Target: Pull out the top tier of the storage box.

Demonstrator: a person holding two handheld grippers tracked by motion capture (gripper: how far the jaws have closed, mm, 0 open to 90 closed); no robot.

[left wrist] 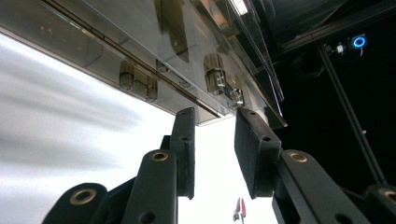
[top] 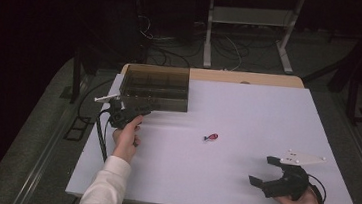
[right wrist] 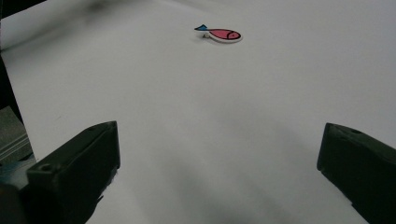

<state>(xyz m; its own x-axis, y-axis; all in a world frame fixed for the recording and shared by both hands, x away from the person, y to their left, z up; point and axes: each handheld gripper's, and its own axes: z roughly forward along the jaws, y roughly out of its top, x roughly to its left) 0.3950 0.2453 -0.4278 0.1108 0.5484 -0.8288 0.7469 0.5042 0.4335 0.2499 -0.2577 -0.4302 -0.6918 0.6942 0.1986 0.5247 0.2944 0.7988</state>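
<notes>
Work seems at the clear box [top: 155, 87]: left gripper [left wrist: 215, 140], jaws slightly apart and empty, at its front edge; right gripper [top: 267, 171], spread wide, should next fetch the small fish [top: 211, 137].

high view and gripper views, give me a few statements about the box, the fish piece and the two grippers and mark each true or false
1. The left gripper is at the front wall of the clear box. True.
2. The small pink fish piece lies inside the box. False: it lies on the white table, apart from the box.
3. The right gripper has its jaws spread wide with nothing between them. True.
4. The right gripper is clamped on the fish piece. False: the piece lies well ahead of its jaws, untouched.
5. The left gripper's jaws are pressed tight together. False: a gap shows between the pads.
</notes>
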